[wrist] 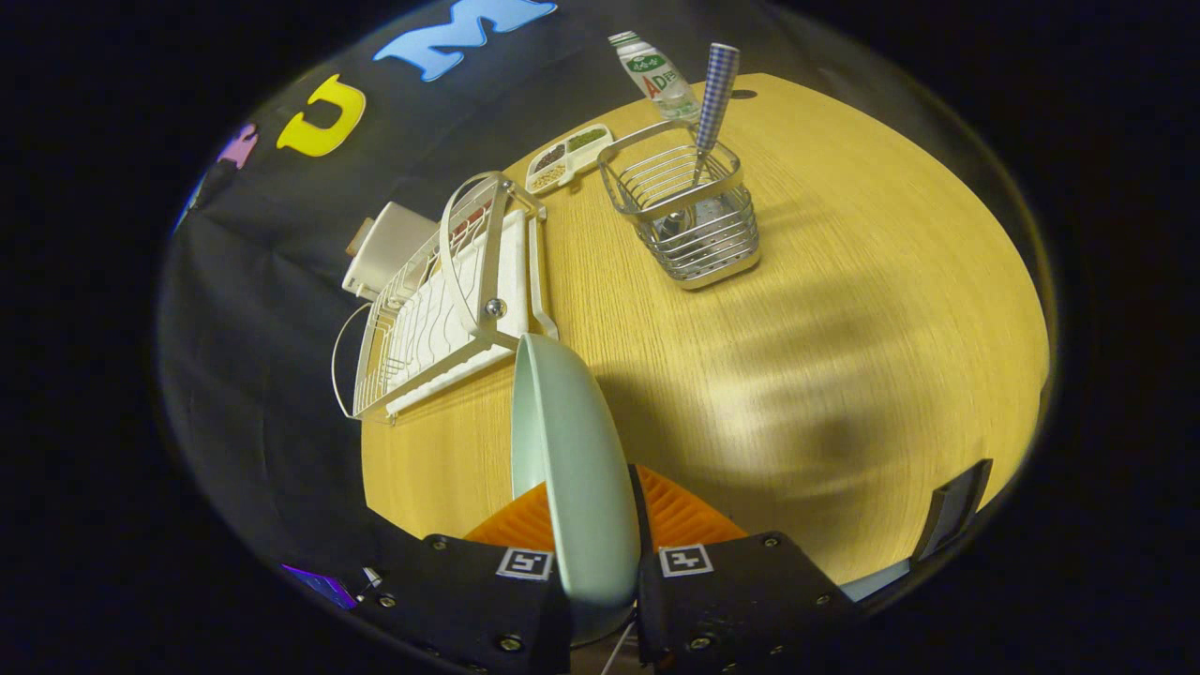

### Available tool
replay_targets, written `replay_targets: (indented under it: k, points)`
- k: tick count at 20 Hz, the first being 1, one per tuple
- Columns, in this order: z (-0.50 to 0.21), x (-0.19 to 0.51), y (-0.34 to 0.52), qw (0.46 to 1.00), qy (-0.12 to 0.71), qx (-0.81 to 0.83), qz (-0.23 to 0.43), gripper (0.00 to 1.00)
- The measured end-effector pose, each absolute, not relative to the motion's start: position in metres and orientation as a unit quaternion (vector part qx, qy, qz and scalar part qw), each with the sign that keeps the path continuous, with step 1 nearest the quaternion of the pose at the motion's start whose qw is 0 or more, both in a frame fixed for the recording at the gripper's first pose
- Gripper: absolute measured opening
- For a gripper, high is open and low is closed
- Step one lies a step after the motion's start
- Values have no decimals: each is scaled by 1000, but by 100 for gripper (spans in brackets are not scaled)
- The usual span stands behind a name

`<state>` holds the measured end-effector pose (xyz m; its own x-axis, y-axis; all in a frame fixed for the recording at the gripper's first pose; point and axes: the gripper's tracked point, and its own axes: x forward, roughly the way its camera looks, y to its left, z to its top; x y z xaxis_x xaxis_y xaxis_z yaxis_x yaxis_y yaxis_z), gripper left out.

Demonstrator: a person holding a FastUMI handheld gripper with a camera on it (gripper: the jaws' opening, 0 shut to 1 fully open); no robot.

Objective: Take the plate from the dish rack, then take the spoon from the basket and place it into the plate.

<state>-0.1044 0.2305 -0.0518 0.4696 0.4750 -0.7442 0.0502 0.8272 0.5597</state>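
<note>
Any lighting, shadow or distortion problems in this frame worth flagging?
Gripper view: fisheye bends the table edge; a broad soft shadow crosses it beside the wire basket; the plate in the gripper jaws is sharp, no glare.

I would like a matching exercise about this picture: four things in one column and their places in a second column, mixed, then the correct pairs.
Things:
1. plate
2. spoon
3. dish rack
4. bottle

Places:
A. stands in the wire basket, handle up
B. lies on the table beside the black cloth wall, no plate in it
C. held on edge between the fingers of the tool
D. stands beyond the wire basket, near the table's far edge

Pairs: 1-C, 2-A, 3-B, 4-D
</note>
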Motion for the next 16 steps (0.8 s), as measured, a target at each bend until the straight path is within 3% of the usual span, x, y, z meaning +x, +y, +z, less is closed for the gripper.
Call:
replay_targets:
  k: [8, 12, 16]
  points:
    - [-71, -101, 249, 792, 493, 318, 172, 29]
    - [-81, -103, 228, 807, 490, 288, 160, 40]
    - [-82, -100, 181, 849, 463, 218, 128, 40]
